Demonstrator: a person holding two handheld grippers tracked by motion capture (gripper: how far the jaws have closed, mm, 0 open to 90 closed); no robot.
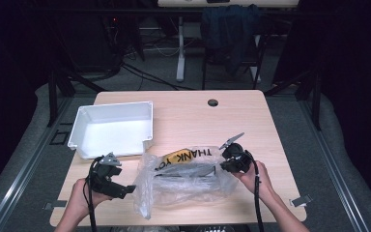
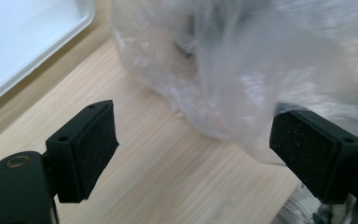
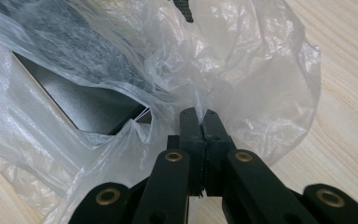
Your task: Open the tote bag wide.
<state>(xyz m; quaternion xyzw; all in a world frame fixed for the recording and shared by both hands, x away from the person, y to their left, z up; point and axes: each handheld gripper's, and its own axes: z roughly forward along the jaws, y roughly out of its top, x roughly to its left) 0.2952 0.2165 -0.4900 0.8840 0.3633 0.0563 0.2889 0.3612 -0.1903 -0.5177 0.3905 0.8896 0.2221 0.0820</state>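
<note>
A clear plastic bag (image 1: 188,186) with a yellow "THANK YOU" print (image 1: 181,155) lies crumpled on the front middle of the wooden table (image 1: 198,121). Something flat and dark (image 3: 88,102) sits inside it. My right gripper (image 1: 224,166) is at the bag's right end, its jaws shut on a fold of the film (image 3: 199,114). My left gripper (image 1: 125,190) hovers just left of the bag, open, with bare table between its pads (image 2: 193,144). The bag (image 2: 242,70) bulges close behind the right-hand pad (image 2: 307,144); I cannot tell whether they touch.
A white plastic bin (image 1: 116,107) stands at the table's left, behind my left hand, and its rim (image 2: 51,51) is close to the left gripper. A cable hole (image 1: 213,102) is at the back edge. A chair with a dark jacket (image 1: 232,29) stands beyond the table.
</note>
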